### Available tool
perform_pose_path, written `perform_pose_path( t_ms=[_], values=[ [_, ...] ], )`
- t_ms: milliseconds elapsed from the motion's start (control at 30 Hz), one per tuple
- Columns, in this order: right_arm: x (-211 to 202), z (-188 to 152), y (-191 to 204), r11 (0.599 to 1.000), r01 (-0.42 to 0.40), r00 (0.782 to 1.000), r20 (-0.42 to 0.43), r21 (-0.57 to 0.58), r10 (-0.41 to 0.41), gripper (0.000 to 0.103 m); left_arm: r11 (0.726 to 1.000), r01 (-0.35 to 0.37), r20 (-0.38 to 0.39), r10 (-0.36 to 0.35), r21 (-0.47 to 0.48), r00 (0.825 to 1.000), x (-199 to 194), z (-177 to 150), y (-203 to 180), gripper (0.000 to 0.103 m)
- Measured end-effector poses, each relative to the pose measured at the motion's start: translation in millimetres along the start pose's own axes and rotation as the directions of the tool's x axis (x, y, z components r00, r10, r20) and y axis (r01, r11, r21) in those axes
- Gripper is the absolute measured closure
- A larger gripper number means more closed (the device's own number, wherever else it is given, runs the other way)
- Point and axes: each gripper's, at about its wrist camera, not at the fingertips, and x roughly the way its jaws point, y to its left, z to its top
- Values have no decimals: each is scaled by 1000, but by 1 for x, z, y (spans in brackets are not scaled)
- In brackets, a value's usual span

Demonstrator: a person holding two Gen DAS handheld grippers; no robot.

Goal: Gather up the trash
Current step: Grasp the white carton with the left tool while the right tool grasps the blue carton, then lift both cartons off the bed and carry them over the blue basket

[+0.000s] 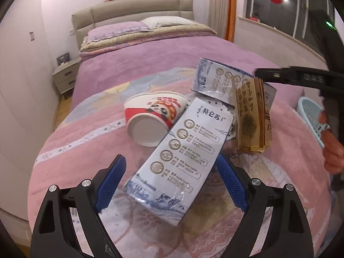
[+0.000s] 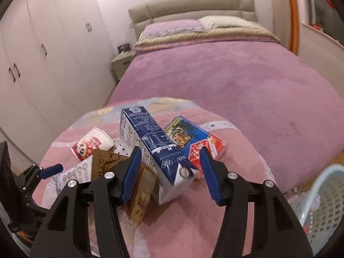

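The trash lies heaped on a pink blanket [image 1: 71,150] at the foot of the bed [image 2: 215,81]. Nearest the left tool [image 1: 169,169] is a white-and-blue milk carton [image 1: 182,157], lying flat and slanted between its blue fingers [image 1: 114,178], which stand spread with a gap on each side of the carton. Just behind it a panda-printed paper cup [image 1: 150,118] lies on its side, base toward the camera. A second milk carton [image 2: 154,150] sits between the spread fingers of the right tool [image 2: 169,169], apparently untouched, though motion blur makes contact hard to judge. A brown paper bag [image 2: 139,191] is against that tool's left finger, and a red-and-blue snack box [image 2: 193,142] lies beyond the carton. A pale blue basket [image 2: 322,197] stands at the right edge.
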Motion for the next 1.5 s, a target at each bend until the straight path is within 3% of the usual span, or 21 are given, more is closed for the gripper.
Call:
perform_pose_path(
  t_ms=[233,300,400,667,800,1133,1333,1400,1467,1500],
  values=[
    [25,3,-3,999,-45,997,-59,-19,44,51,997,-65,1,65,51,998,2,-4,-18,34],
    [20,2,-3,997,-70,996,-54,-18,69,58,997,-65,2,65,39,998,-3,-8,-20,43],
    [11,-3,3,996,-78,996,-53,-38,76,67,999,-55,4,55,-4,998,-14,-14,-19,47],
    [-36,-35,23,996,-48,999,-10,-76,47,70,981,-97,26,102,-167,994,-64,-63,-16,49],
    [-66,-60,25,997,-50,999,-15,-60,50,71,974,-112,39,122,-197,992,-86,-85,-19,49],
    [-117,-141,-22,985,-102,989,-96,138,116,72,978,-124,25,130,-170,991,-108,-117,-48,49],
    [-123,-155,-27,995,-19,997,-76,101,27,71,980,-132,8,135,-151,991,-102,-118,-57,46],
    [-124,-156,-22,998,-3,998,-61,69,7,68,978,-136,-9,136,-157,991,-96,-118,-58,43],
    [-122,-157,-14,999,33,998,-46,38,-31,34,976,-145,-16,144,-165,989,-93,-118,-57,39],
    [-121,-158,-11,999,39,999,-36,32,-38,31,975,-145,-17,144,-170,989,-92,-119,-56,38]
  ],
)
